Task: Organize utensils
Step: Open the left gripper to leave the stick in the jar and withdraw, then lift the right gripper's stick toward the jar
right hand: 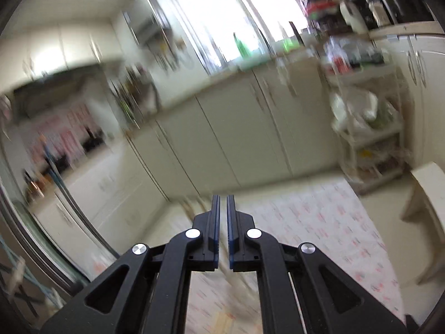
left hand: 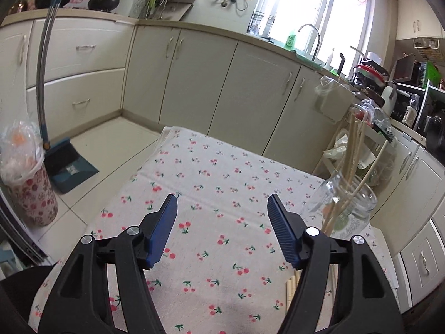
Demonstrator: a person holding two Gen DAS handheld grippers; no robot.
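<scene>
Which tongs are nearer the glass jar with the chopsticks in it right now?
Left, as far as the views show. The left tongs hang open over the cloth with the glass jar just to their right. The right tongs are nearly closed; their blurred view shows no jar.

Cream cabinets [left hand: 222,83] are being run along two walls beneath a pale counter [left hand: 194,26]. Daylight is being let in through a window [left hand: 314,8] above a curved tap [left hand: 310,37]. The floor [left hand: 111,144] is being covered by pale tiles. A blue dustpan [left hand: 69,164] is being stood there, and a patterned bin [left hand: 33,194] is being lined with plastic. A white rack [right hand: 370,128] is being shown blurred.
</scene>
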